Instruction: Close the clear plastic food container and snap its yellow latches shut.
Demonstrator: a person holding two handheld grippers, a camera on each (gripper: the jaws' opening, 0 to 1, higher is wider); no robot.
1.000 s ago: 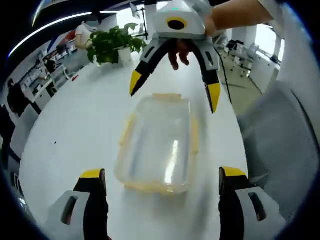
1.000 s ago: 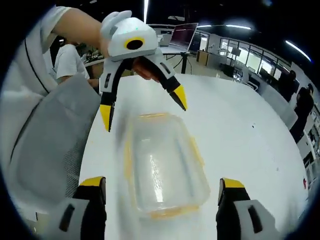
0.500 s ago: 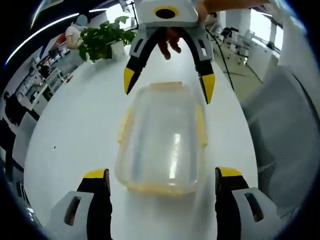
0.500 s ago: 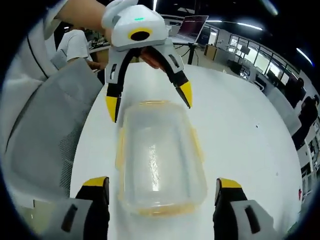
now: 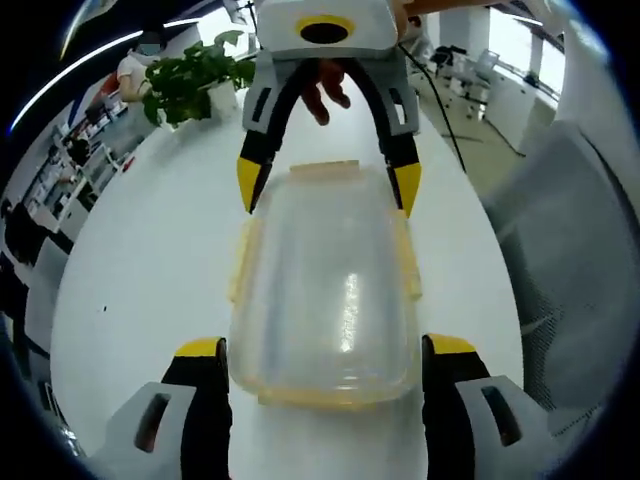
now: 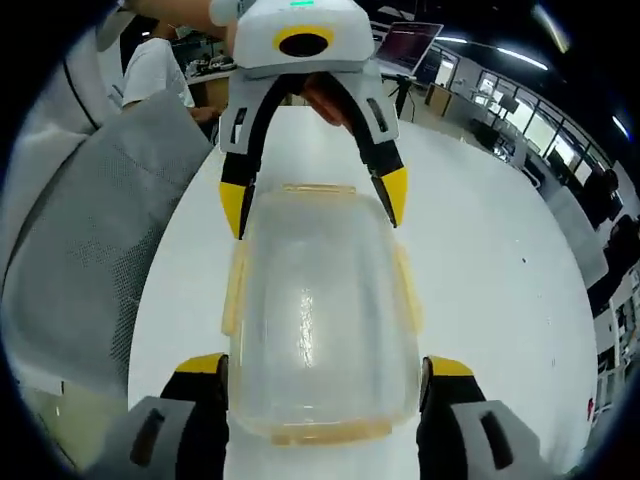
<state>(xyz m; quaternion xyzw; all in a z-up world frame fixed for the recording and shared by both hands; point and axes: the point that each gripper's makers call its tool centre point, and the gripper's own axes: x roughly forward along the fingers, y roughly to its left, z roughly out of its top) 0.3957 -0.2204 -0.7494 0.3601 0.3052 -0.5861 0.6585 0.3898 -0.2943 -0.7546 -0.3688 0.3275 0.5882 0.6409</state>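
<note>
Change: both hand-held grippers have closed in on the container ends.
Left hand-held gripper (image 5: 322, 358): jaws spread wide, flanking the near end.
Right hand-held gripper (image 6: 323, 377): jaws spread wide likewise.
Container (image 5: 325, 285): on the white tabletop (image 5: 150, 250), long axis 6 to 12 o'clock.

— What does the container (image 5: 325, 285) look like?
— Clear plastic, rectangular with rounded corners, lid on top, lying flat on the white table (image 5: 150, 250).
— And the latches?
— Yellow flaps along its edges. In the left gripper view, 1 sits at 12 o'clock (image 5: 323, 170), 1 at 3 o'clock (image 5: 408, 262), 1 at 9 o'clock (image 5: 241, 262), 1 at 6 o'clock (image 5: 322, 396).
— Snapped shut?
— Cannot tell; the side ones flare slightly outward.
</note>
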